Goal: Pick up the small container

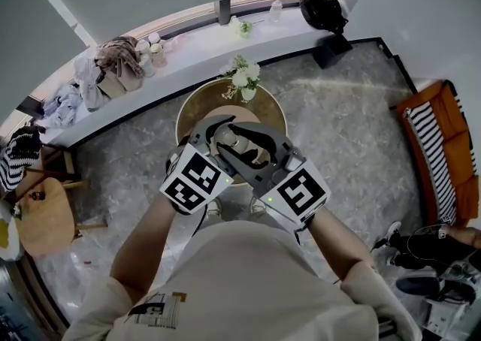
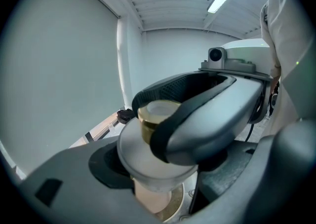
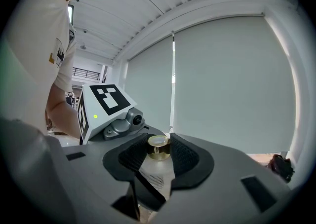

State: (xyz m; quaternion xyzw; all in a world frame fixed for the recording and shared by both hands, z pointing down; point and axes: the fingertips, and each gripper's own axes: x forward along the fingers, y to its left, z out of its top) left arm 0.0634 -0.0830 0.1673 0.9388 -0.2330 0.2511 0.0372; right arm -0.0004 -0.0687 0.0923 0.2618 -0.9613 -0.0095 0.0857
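Only from the head view are we seeing where all this is happening: the small container (image 1: 242, 144) is sitting between the two crossed tools over the tan middle of a round table (image 1: 192, 114), with white flowers (image 1: 242, 76) at the table's far edge.

The right gripper (image 3: 158, 156) view is giving us what the head view is hiding. Its black ribbed pads (image 3: 129, 158) are closing in on the container's neck and shoulder from both sides, so it is gripping the container. The left tool's marker cube (image 3: 106, 102) is showing just behind.

The left gripper (image 2: 158, 178) view is looking at the container from low down. The body is sitting between its jaws with the near pad against it, but we are not managing to tell whether the other jaw is pressing. Whether the base is resting on the table is also unclear.

The container is standing roughly upright, its long axis running bottom to top and its cap pointing up. It is looking like a frosted, pale, round-shouldered bottle with a short shiny gold cap (image 2: 155, 114).
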